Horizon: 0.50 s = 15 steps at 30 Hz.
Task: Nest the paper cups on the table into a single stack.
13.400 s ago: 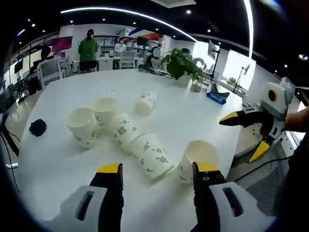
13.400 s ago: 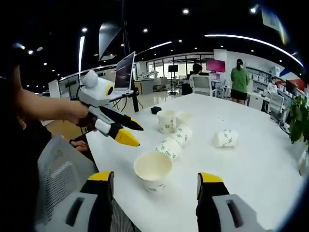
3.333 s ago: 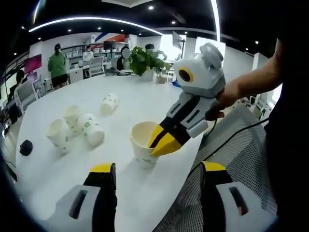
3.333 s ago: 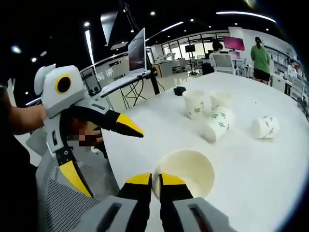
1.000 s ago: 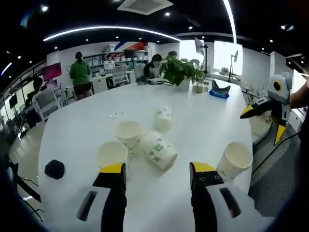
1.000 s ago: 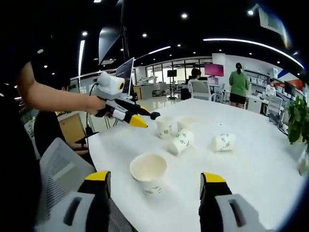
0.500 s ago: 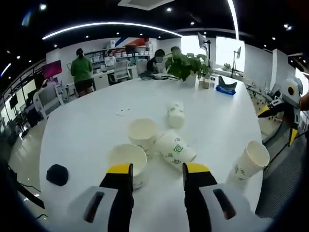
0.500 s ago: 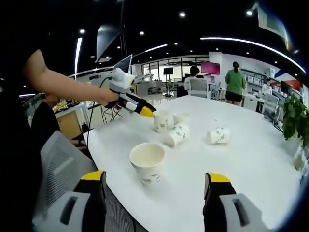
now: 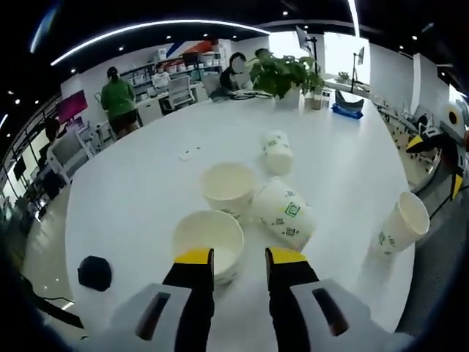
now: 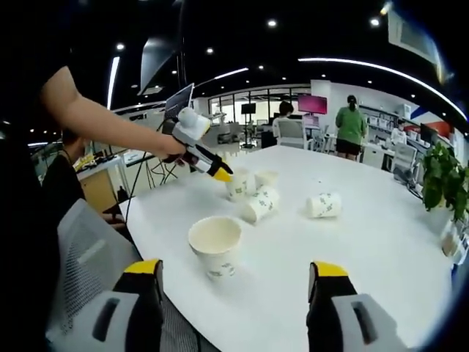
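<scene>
Since 13.4 s ago, the two cups that lay on their sides nearest the stack cup (image 10: 215, 254) have left the counter (image 10: 366, 249); the stack cup stands upright at the counter's near edge. The left claw (image 9: 238, 256), wide open a second ago, has narrowed its jaws and come down to the upright cup (image 9: 209, 241) farthest from the stack cup, its left jaw tip over that cup's rim. The right claw (image 10: 233, 272), shut on the stack cup's rim 3.3 s ago, has let go and drawn back, jaws wide.

No readable text (cup (image 9: 284, 213) prints illegible).
</scene>
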Each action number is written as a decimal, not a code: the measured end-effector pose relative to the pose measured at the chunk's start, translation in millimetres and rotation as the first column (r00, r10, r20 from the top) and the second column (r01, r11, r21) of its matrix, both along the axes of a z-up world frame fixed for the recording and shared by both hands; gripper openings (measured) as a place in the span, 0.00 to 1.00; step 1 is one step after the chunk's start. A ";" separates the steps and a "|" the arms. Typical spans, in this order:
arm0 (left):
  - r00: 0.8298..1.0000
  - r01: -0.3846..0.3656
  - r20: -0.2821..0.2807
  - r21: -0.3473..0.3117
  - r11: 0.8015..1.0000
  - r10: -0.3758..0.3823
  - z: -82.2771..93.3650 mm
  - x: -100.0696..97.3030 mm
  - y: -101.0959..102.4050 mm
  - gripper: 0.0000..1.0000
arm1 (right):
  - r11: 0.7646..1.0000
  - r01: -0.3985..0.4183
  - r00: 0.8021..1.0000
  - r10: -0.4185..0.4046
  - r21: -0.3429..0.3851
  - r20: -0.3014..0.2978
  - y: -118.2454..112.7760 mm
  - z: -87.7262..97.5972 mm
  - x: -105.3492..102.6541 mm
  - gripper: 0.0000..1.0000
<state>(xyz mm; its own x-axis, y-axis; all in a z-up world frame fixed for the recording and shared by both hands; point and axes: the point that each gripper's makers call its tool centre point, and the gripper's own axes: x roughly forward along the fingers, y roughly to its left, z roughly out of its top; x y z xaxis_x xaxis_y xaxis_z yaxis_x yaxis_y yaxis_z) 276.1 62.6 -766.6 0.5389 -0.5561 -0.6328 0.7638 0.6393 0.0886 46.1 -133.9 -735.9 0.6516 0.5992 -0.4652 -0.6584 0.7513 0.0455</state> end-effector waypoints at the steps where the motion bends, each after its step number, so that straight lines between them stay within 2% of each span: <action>1: 1.000 0.003 -0.003 0.004 1.000 -0.003 -2.0 3.4 -0.9 0.25 | 1.000 0.001 1.000 -0.001 0.000 -0.001 -0.1 -0.1 0.0 0.81; 11: 0.999 0.039 -0.023 0.021 0.999 -0.038 -12.4 9.1 -5.0 0.16 | 1.000 0.025 1.000 -0.025 -0.010 -0.010 -3.5 -2.7 1.4 0.79; 15: 0.998 0.051 -0.033 0.022 0.998 -0.050 -14.3 8.9 -7.4 0.09 | 0.999 0.029 0.999 -0.029 -0.014 -0.014 -4.0 -3.3 1.4 0.79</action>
